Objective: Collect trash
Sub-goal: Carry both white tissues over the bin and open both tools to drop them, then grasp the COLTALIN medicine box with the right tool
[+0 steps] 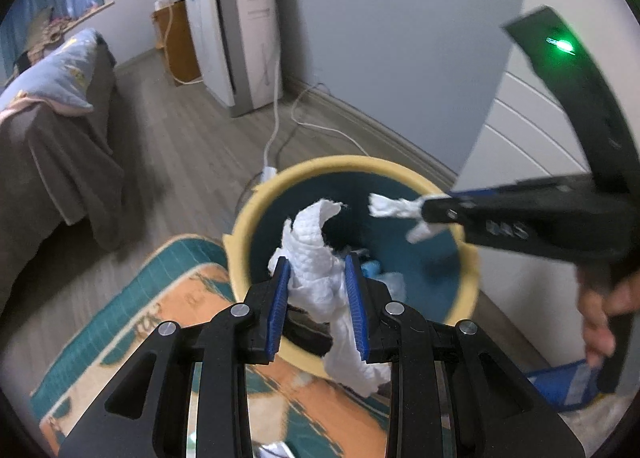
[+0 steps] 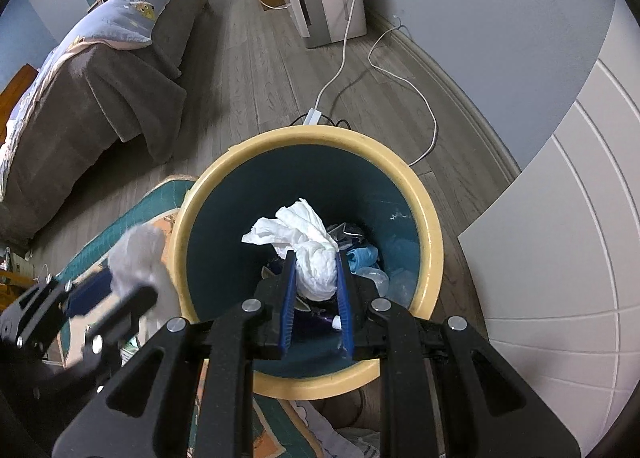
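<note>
A round bin with a yellow rim [image 1: 320, 164] [image 2: 312, 138] and dark teal inside stands on the floor and holds blue and dark scraps. My left gripper [image 1: 318, 270] is shut on a crumpled white paper towel [image 1: 320, 258], held over the near rim of the bin. My right gripper [image 2: 316, 262] is shut on a white tissue wad [image 2: 308, 254] directly above the bin's mouth. In the left wrist view the right gripper [image 1: 430, 214] reaches in from the right with its tissue [image 1: 390, 208]. The left gripper [image 2: 132, 294] and its towel [image 2: 138, 254] show blurred at lower left.
A teal and orange rug [image 1: 160, 298] lies under the bin's near side. A white power strip and cables [image 2: 344, 70] run behind the bin. A bed with brown cover [image 2: 100, 98] is at left, a white appliance [image 1: 236, 38] by the wall, white panelled door [image 2: 560, 238] at right.
</note>
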